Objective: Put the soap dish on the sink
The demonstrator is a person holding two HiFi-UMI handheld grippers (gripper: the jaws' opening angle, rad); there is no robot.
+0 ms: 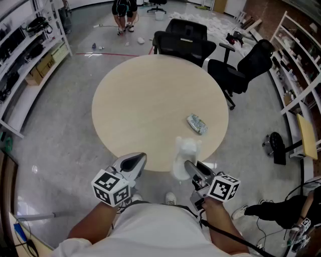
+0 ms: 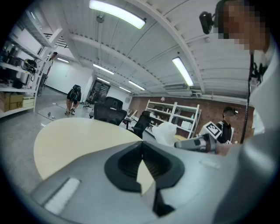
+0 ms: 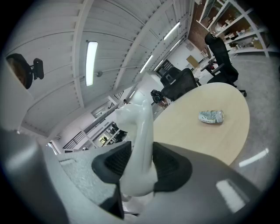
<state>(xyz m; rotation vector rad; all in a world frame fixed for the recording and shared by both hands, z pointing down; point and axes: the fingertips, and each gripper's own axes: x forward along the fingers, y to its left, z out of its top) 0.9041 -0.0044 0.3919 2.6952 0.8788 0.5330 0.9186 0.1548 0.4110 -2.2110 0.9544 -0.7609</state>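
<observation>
The soap dish [image 1: 185, 153] is a glossy white moulded piece, held on edge over the near rim of the round beige table [image 1: 150, 105]. My right gripper [image 1: 189, 168] is shut on its lower part; in the right gripper view the dish [image 3: 140, 131] rises between the black pads [image 3: 173, 166]. My left gripper [image 1: 134, 163] hangs beside it at the table's near edge, jaws shut with nothing between them [image 2: 141, 159]. The left gripper view shows the dish [image 2: 166, 131] off to its right. No sink is in view.
A crumpled green-and-white packet [image 1: 197, 124] lies on the table's right part [image 3: 211, 116]. Black office chairs [image 1: 185, 37] stand beyond the table, another chair [image 1: 251, 65] at right. Shelving lines both sides. A person [image 1: 124, 12] stands far off; another [image 1: 281, 211] sits low at right.
</observation>
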